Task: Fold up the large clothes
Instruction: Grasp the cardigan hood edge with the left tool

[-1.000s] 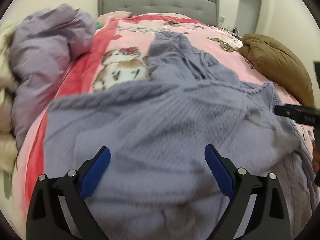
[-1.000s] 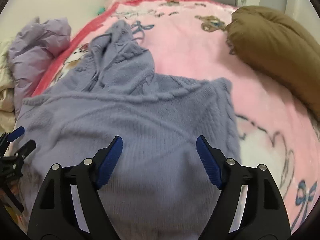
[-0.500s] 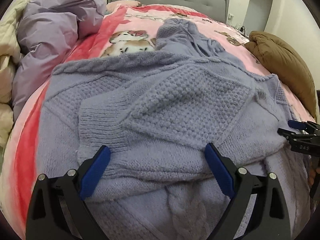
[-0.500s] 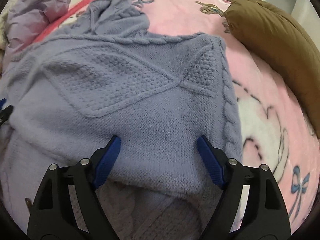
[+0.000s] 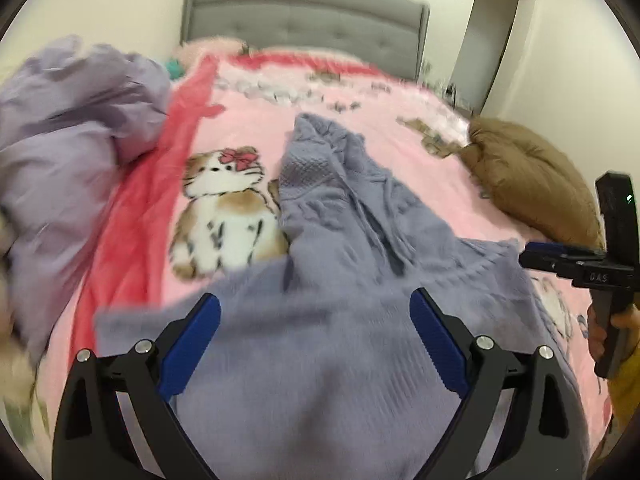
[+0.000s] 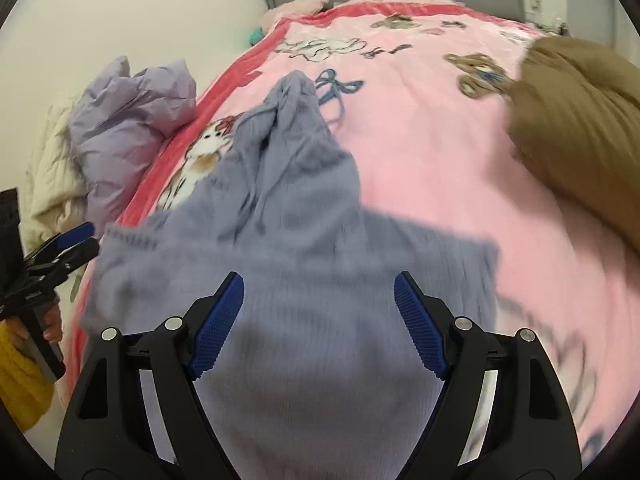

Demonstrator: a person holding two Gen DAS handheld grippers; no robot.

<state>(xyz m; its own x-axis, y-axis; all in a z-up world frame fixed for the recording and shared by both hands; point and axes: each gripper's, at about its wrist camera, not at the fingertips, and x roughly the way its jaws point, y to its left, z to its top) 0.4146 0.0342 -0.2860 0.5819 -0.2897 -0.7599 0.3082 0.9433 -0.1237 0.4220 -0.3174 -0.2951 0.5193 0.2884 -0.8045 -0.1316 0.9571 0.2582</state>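
Hovering left gripper [image 5: 315, 328], right gripper [image 6: 319, 304], jaws apart, lavender sweater [image 5: 344, 320] beneath

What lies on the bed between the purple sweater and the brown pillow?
Only bare pink blanket separates the purple sweater from the brown pillow, as the right wrist view shows.

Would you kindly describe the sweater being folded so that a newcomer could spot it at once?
Start at the bed's pink blanket. The sweater lies spread across its near half, hood pointing toward the grey headboard. It is blue-grey knit, unlike the smooth lilac jacket piled at the left edge and the brown jacket at the right.
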